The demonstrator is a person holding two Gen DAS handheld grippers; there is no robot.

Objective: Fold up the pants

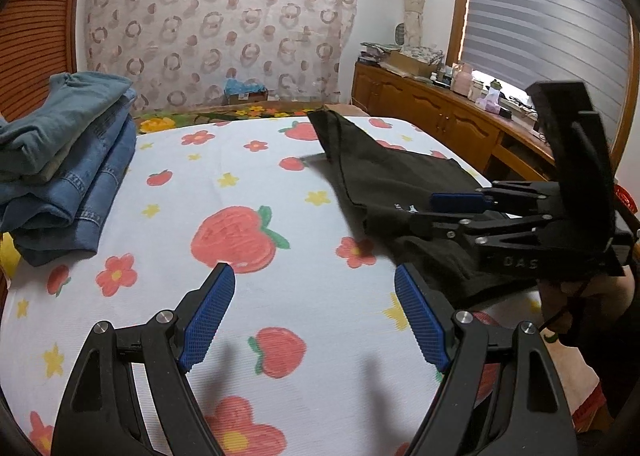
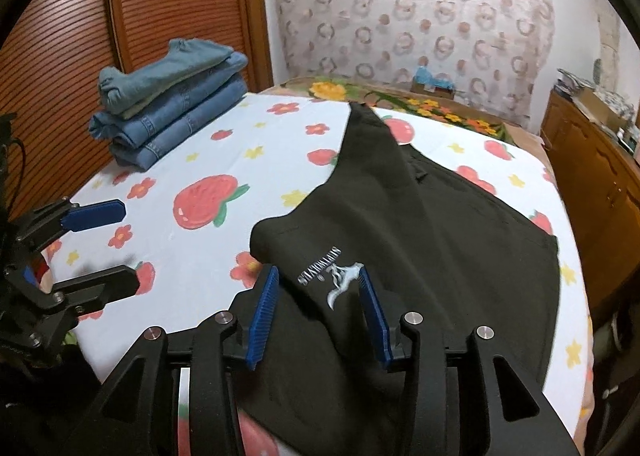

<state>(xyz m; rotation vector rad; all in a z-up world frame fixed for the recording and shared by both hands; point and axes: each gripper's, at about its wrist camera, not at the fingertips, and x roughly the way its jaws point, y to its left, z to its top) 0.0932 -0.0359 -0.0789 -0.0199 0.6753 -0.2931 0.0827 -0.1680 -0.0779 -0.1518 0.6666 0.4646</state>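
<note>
Black pants [image 2: 420, 224] with a white logo lie spread on the right half of the strawberry-print bed sheet [image 2: 224, 152], one leg reaching toward the far edge. They also show in the left wrist view [image 1: 400, 184]. My right gripper [image 2: 318, 280] is open, its blue pads on either side of the logo at the pants' near end, right over the cloth. It shows from the side in the left wrist view [image 1: 440, 212]. My left gripper [image 1: 314, 280] is open and empty above bare sheet, left of the pants. It shows in the right wrist view [image 2: 128, 248].
A stack of folded jeans [image 1: 68, 172] sits at the bed's far left corner, also in the right wrist view [image 2: 172, 104]. A wooden slatted door [image 2: 80, 16] stands left of the bed. A wooden cabinet [image 1: 440, 112] with clutter runs along the right.
</note>
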